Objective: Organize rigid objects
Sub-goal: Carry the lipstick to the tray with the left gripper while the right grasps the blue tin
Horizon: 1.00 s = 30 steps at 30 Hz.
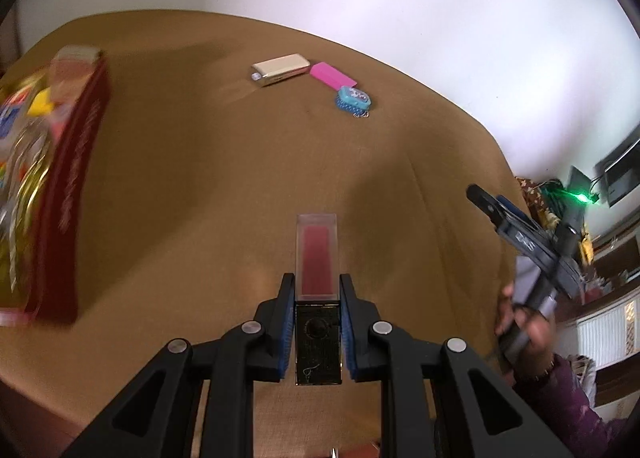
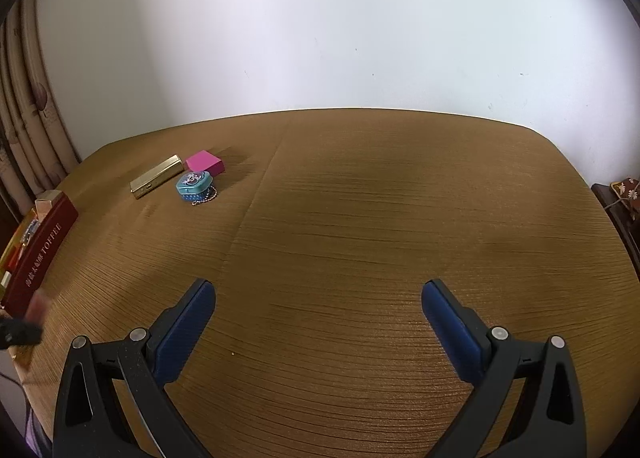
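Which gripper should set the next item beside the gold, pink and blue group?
Left. The left gripper is already shut on the clear lipstick case; the right gripper is open and holds nothing.

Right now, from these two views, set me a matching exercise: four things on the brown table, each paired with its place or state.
Things
1. lipstick tube
2. gold case
3. blue tin
4. red toffee box

Places or states
A. at the table's left edge, lettering along its side
B. clamped in the left tongs
C. just in front of the pink box, bead chain hanging from it
D. lying flat, left of the pink box

Pairs: 1-B, 2-D, 3-C, 4-A

The right tongs stand wide open over the table.
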### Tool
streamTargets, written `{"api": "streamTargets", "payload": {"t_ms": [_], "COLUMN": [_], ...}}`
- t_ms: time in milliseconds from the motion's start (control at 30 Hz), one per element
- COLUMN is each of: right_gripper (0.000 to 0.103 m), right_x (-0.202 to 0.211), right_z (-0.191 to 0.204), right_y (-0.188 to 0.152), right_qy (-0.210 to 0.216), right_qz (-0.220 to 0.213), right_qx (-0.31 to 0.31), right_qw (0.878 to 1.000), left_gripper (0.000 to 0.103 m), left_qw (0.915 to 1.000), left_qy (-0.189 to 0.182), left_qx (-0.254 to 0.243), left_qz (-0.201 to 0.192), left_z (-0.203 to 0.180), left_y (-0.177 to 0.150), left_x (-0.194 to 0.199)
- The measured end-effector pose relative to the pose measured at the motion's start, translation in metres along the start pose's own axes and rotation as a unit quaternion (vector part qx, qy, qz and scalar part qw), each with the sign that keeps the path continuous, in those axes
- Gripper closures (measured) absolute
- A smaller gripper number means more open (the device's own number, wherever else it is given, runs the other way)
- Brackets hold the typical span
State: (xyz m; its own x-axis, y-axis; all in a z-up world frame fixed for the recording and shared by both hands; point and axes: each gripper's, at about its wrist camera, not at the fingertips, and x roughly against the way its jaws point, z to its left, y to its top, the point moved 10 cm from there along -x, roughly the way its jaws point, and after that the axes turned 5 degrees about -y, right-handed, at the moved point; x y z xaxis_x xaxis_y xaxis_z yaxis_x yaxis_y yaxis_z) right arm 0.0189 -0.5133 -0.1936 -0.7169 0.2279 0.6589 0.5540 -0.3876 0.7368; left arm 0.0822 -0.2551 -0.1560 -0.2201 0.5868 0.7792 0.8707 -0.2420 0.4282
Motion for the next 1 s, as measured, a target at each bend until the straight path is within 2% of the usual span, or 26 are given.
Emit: {"api": "streamTargets", "payload": {"t_ms": [233, 367, 533, 700, 833, 900, 1000], "right_gripper": [0.0, 0.0, 0.0, 0.0, 0.0, 0.0, 0.001], "right_x": [-0.01, -0.015, -0.021, -0.051, -0.081, -0.098, -0.112], "right_z": [0.003, 0.007, 0.051, 0.103, 0.128, 0.133, 0.135], "right_y": [0.0, -0.001, 0.015, 0.05, 0.069, 0.072, 0.075], "right_qy": [-0.012, -0.018, 0.032, 0.065, 0.064, 0.045, 0.047], "right_qz": [0.012, 0.027, 0.032, 0.038, 0.048, 0.063, 0.073], "right_qx": [0.009, 0.02, 0.051, 0.066, 0.068, 0.065, 0.031], "right_qw": [1.0, 0.999, 0.998, 0.995, 0.994, 0.995, 0.996], "left_gripper": [0.083, 0.083, 0.083, 0.083, 0.083, 0.083, 0.083], "left_qw": [0.9977, 0.9929, 0.9863, 0.9823, 0.9805, 0.9798, 0.979], "left_qy": [0.006, 0.034, 0.05, 0.054, 0.053, 0.053, 0.057], "left_qx": [0.048, 0.07, 0.101, 0.122, 0.134, 0.14, 0.146], "left_qz": [-0.047, -0.089, -0.121, -0.132, -0.133, -0.132, -0.13], "left_z": [0.037, 0.069, 0.108, 0.126, 0.14, 0.146, 0.154], "left_y": [-0.006, 0.0, -0.002, 0.001, 0.002, 0.004, 0.005], "left_x": [0.066, 0.113, 0.154, 0.164, 0.166, 0.164, 0.162]}}
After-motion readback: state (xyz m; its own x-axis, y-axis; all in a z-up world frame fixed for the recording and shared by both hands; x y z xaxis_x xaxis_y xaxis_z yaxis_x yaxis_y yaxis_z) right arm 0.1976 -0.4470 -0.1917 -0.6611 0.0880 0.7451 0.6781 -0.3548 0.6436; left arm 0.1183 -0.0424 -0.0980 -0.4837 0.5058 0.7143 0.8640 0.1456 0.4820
